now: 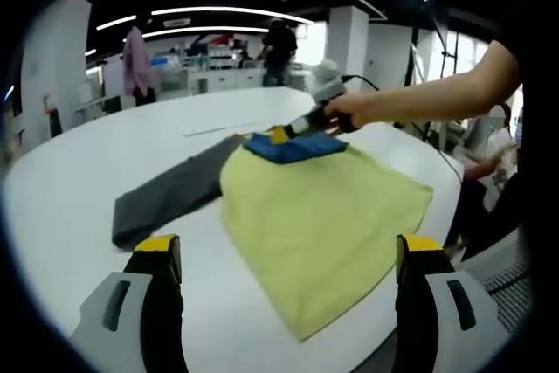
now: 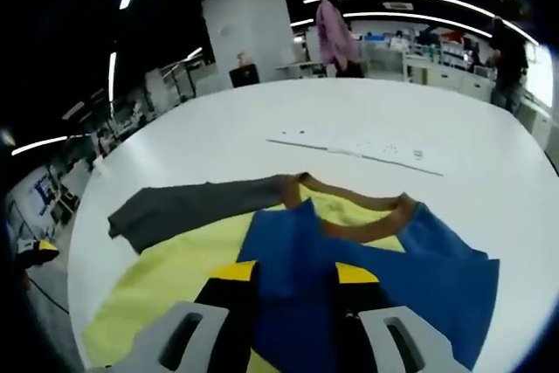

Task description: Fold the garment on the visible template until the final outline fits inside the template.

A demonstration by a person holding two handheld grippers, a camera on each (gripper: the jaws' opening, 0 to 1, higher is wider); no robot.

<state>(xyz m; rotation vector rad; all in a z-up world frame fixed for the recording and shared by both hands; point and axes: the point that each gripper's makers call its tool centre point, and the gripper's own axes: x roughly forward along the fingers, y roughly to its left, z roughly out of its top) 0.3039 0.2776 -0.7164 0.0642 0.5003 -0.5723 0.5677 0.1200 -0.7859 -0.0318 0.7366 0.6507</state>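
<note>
Found the shirt [image 1: 323, 216] lying on the big white surface [image 1: 70, 189], near its edge. Saw a yellow-green body spread flat, a grey sleeve [image 1: 170, 194] sticking out to one side, and a blue part [image 2: 419, 277] by the brown collar [image 2: 367, 226]. Looked as if the blue part was laid over the yellow near the neck.

Seemed to be in the middle of the folding, not at the end. Judged that from the sleeve lying out long and the body lying wide.

Held the left claw [image 1: 288, 246] back from the shirt, over the near edge, with its two jaws wide apart and nothing in them. Put the right claw [image 2: 295, 272] down at the blue part close to the collar, with a hand [image 1: 354, 111] around its handle. Saw blue cloth between its jaws, set closer together than the left ones. Could not tell if it was pinching the cloth or just resting there.

Could not make out any drawn shape to fit the shirt into. Saw a thin white strip [image 2: 358, 148] with small marks farther off on the surface, well apart from the shirt.

Probably needed next: a firm pinch on the blue part, then a fold over. After that, likely needed to bring the grey sleeve in across the body and keep the whole shirt on the surface.
</note>
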